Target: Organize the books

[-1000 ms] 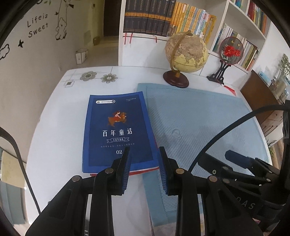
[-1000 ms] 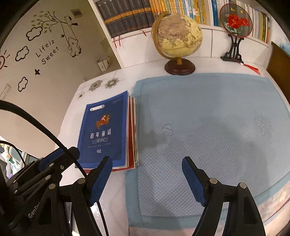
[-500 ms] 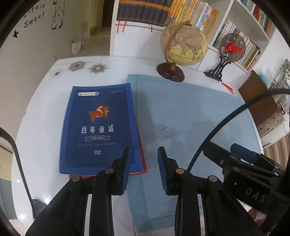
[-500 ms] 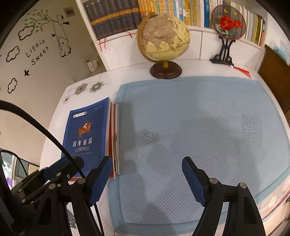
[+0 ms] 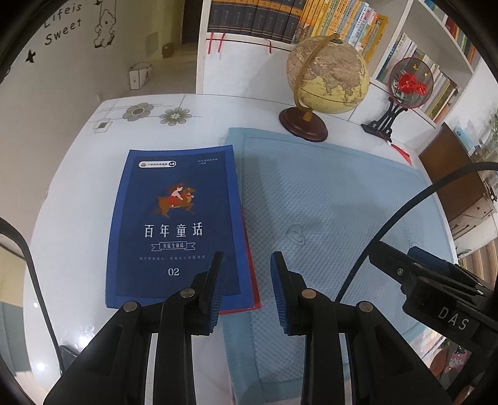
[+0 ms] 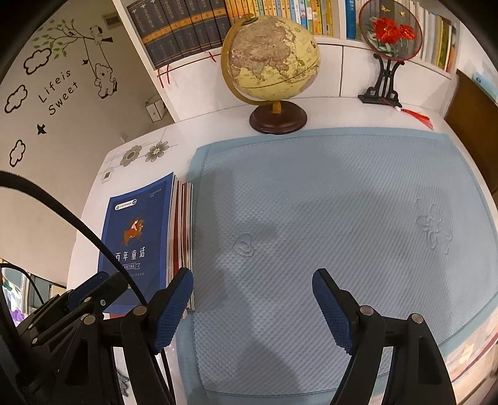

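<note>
Books (image 5: 174,224): one flat stack on table (image 5: 77,202), blue cover on top, right side hard against left edge of mat (image 5: 326,193). Not perfectly flush: red covers (image 5: 253,280) peek out along right side and near corner, and spines fan slightly in right wrist view (image 6: 182,224). Versus a second ago: same spot against mat, same fan, so no sign of stack itself shifting. Only real change is on the tool side. Left gripper (image 5: 246,258): a second ago tight in on near right corner of stack, now pulled back and higher, with whole cover and more of globe (image 5: 326,71) in frame. Fingers a narrow gap apart, same as before, nothing between them, aimed at the seam between stack and mat. Right gripper (image 6: 252,274): spread wide, empty, over bare mat, likewise backed off over the last second with more of mat's far side visible. Meaning for task, as a judgement: reads as a retreat from the stack with nothing carried away. Fits two stages: books already gathered and tools clearing out, or a pile waiting to be squared up or moved toward shelf (image 5: 264,18). Can't settle which from here. Nothing else loose on mat or table apart from globe and fan stand (image 5: 401,93).
</note>
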Action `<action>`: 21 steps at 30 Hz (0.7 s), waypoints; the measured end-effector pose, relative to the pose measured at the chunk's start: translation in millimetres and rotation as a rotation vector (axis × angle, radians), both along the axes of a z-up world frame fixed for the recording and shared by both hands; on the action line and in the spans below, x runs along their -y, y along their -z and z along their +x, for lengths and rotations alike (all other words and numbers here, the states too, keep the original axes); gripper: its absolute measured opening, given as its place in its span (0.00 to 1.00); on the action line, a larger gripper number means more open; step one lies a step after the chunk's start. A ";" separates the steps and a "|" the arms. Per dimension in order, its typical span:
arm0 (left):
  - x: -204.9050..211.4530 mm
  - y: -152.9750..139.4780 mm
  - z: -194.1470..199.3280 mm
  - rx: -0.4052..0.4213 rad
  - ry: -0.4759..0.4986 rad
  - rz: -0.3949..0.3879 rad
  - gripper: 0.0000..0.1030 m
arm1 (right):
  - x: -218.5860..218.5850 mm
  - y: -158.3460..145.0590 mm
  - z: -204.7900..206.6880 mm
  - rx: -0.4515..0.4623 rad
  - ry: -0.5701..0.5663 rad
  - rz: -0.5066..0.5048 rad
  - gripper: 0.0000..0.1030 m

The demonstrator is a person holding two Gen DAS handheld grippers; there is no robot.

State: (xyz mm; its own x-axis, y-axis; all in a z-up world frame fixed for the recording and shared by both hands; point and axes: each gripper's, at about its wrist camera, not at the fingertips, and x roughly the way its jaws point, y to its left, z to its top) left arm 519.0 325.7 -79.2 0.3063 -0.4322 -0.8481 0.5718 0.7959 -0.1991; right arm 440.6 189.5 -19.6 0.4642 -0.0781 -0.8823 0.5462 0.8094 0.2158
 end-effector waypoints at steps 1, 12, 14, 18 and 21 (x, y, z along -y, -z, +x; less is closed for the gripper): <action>0.4 -0.6 -0.7 0.000 0.005 -0.003 0.26 | -0.4 -1.1 -2.0 0.000 0.005 -0.005 0.75; 11.0 3.8 -24.3 -0.013 0.074 -0.016 0.26 | 0.1 -1.3 -54.2 -0.027 0.118 -0.014 0.75; 15.7 2.1 -31.2 -0.005 0.082 -0.010 0.26 | 4.6 -1.3 -63.4 -0.017 0.129 -0.015 0.75; 21.7 -5.5 -45.5 0.019 0.068 0.003 0.26 | 19.6 -3.9 -62.3 0.017 0.119 0.005 0.75; 31.7 -9.9 -53.5 0.036 0.040 0.009 0.26 | 33.2 -10.3 -58.9 0.052 0.087 -0.017 0.75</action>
